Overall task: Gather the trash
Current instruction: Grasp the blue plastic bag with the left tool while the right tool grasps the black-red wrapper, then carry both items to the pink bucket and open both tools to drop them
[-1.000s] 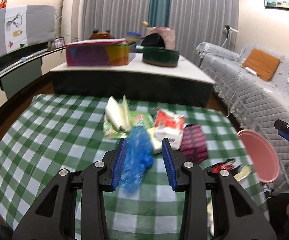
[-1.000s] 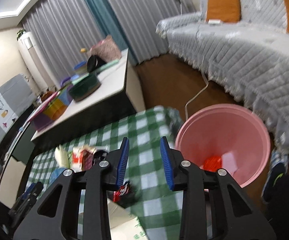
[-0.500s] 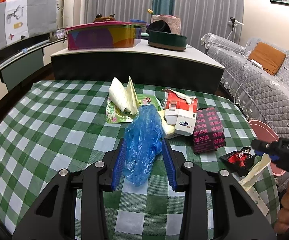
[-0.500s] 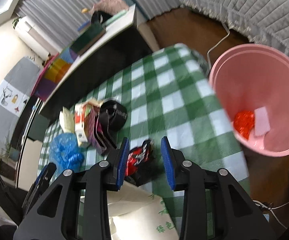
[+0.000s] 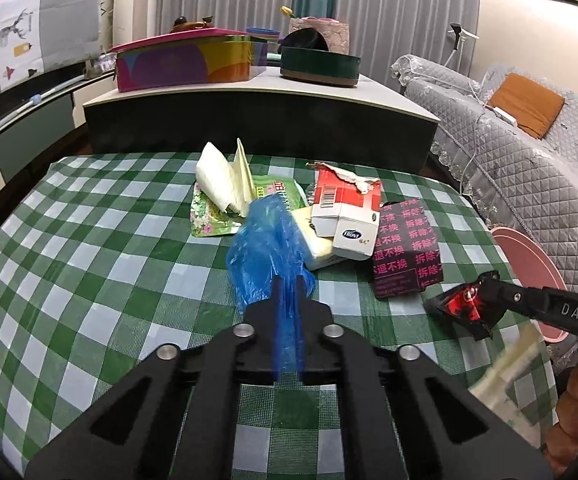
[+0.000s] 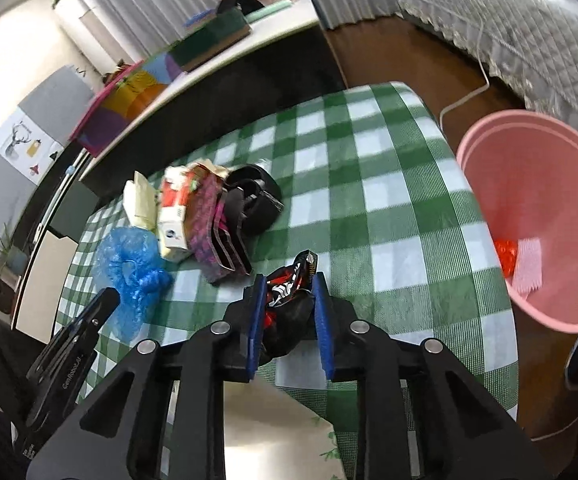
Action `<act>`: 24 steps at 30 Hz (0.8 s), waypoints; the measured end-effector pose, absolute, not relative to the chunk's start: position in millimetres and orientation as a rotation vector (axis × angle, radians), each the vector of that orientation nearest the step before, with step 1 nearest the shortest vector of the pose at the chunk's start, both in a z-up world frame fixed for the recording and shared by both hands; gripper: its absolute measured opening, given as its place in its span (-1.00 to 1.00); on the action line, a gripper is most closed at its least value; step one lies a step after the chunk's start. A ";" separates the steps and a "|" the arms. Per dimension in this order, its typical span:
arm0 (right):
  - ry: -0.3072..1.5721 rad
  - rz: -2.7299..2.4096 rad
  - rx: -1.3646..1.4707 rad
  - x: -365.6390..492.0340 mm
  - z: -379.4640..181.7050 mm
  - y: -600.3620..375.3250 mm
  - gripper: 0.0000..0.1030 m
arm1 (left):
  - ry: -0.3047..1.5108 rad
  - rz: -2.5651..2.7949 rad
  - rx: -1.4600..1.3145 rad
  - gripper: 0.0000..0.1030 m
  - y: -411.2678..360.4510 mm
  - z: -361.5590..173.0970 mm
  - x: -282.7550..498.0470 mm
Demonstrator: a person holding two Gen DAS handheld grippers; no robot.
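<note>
Left wrist view shows the blue plastic bag [image 5: 267,248] lying on the green checked desk [image 5: 89,240] beside the torn boxes. It looks light, soft and crinkly, so any bunched part is good to grab. The left gripper [image 5: 288,312] has its jaws pressed together, pinching the bag's near end. The right gripper [image 6: 289,312] has jaws that have just been closing around a black and red wrapper [image 6: 289,292], thin and slippery, near the pink bin [image 6: 537,216].
</note>
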State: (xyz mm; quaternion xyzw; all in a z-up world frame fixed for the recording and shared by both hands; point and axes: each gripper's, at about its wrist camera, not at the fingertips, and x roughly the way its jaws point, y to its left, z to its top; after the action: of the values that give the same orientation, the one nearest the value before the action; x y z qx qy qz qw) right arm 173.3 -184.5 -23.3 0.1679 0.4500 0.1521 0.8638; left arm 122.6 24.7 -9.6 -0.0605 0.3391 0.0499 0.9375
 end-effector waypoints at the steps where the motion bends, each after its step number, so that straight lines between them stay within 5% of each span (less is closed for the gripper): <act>1: 0.927 0.320 0.351 172.1 -19.1 -185.7 -0.55 | 0.690 0.101 -0.121 -0.98 24.4 -8.9 122.4; 24: 0.660 0.223 0.185 136.5 55.1 -203.9 -0.55 | 0.619 0.059 -0.076 -0.99 10.6 29.4 102.4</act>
State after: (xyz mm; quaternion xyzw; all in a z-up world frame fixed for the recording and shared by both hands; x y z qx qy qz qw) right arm 136.5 -203.9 55.1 0.0907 0.3228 0.1089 0.9358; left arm 102.4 10.6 29.4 -0.0375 0.3046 0.0291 0.9513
